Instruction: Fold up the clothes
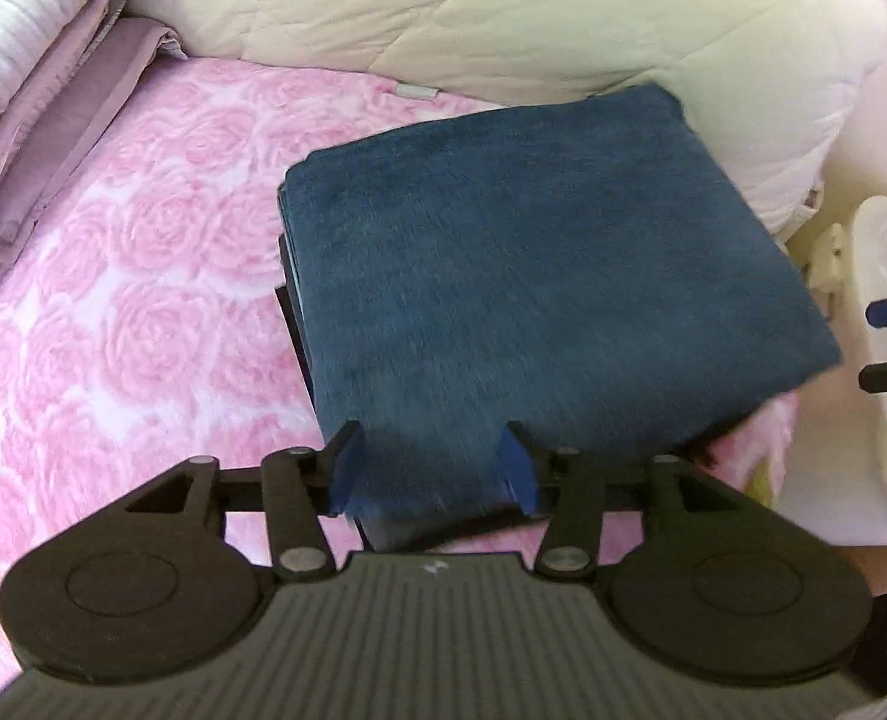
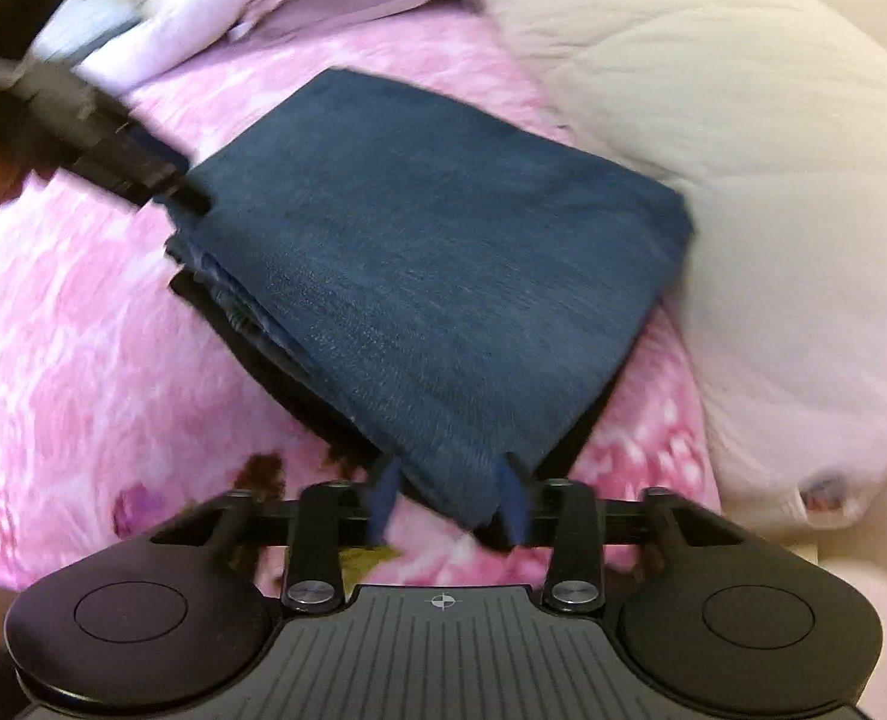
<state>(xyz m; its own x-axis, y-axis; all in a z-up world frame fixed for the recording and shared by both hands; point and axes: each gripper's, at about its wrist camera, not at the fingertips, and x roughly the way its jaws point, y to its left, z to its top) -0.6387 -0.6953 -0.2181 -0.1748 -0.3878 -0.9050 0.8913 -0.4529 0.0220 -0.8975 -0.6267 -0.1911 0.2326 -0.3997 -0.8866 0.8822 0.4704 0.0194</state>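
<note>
Covering nearly everything ahead of both sets of fingers, a pink rose-patterned bedspread (image 1: 113, 312) lies over the bed. Beyond the fingers, at the far side, a cream quilted duvet (image 1: 503, 12) is bunched up, its lower edge touching the far edge of the folded clothes. To the far left of the left fingers, a pile of mauve and white bedding (image 1: 41, 90) sits at the bed's corner.

Folded into a square, the blue denim garment (image 1: 533, 276) lies directly ahead of the left gripper (image 1: 431, 468), on top of at least 1 darker folded piece (image 1: 292, 312) whose edge shows to the left of the stack. The near edge of the denim reaches in between the 2 blue-tipped fingers (image 1: 344, 462), which stand apart and do not press on the cloth.

From the right wrist view, the right gripper (image 2: 449, 501) has the stack's near corner between its fingers (image 2: 512, 498); they too stand apart, not pinching, though motion blur softens the view. The left gripper appears at the far left corner of the stack.

Open bedspread stretches wide to the left of the stack; to the right the bed edge is near. A small white tag (image 1: 417, 90) lies on the duvet edge, too small to read.
</note>
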